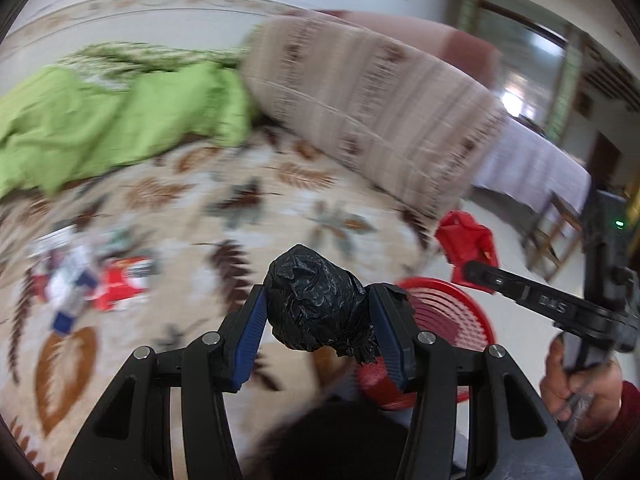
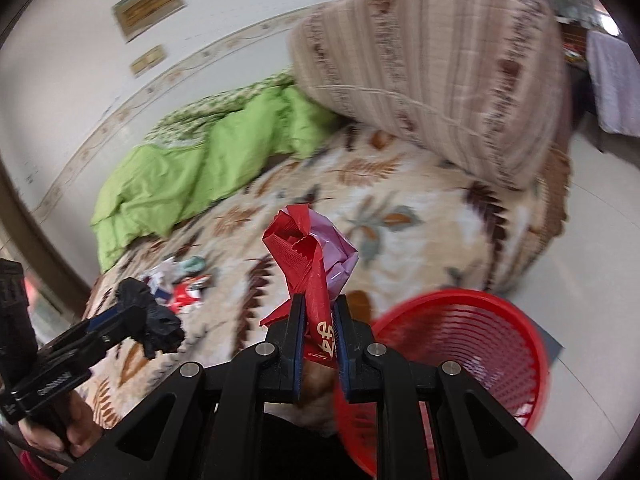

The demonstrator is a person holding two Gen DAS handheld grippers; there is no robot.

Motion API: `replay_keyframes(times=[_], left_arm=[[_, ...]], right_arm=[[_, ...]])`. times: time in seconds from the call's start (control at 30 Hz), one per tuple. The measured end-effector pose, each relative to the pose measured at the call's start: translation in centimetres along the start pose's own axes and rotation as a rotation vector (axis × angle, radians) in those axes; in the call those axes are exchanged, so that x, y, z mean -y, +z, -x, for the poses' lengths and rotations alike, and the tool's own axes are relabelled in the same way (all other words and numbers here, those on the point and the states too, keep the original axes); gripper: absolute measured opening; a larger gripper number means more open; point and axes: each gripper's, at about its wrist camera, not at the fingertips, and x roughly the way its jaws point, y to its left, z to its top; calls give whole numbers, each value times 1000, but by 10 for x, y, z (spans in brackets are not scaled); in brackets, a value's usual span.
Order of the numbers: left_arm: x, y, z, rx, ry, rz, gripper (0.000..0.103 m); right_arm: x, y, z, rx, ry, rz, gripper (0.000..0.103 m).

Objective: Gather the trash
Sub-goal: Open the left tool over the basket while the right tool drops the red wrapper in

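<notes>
My left gripper (image 1: 318, 312) is shut on a crumpled black plastic bag (image 1: 316, 300) and holds it above the bed's edge, beside a red mesh basket (image 1: 452, 320). My right gripper (image 2: 318, 320) is shut on a red wrapper with pink plastic (image 2: 310, 256), held up left of the basket (image 2: 460, 344). The right gripper also shows in the left wrist view with its red wrapper (image 1: 466, 240). The left gripper with the black bag (image 2: 150, 316) shows at the left of the right wrist view. A pile of loose wrappers (image 1: 88, 280) lies on the bed and also shows in the right wrist view (image 2: 180, 284).
The bed has a leaf-patterned blanket (image 1: 248, 208), a green quilt (image 1: 120, 120) and a rolled striped quilt (image 1: 372, 104). The basket stands on the tiled floor (image 2: 592, 280) by the bed. A table with a white cloth (image 1: 532, 168) is at the right.
</notes>
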Motion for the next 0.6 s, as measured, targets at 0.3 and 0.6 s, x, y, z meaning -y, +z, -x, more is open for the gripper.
replay_keyframes(times=[0.3,0.6], left_arm=[[76,-4,-68,-142,-130,-114,53],[71,-6,-70,-140,-104,-107,67]], right_arm=[[85,-14,20,-35,-126,-132,14],[107,-26,12,-72,-162,-167,42]])
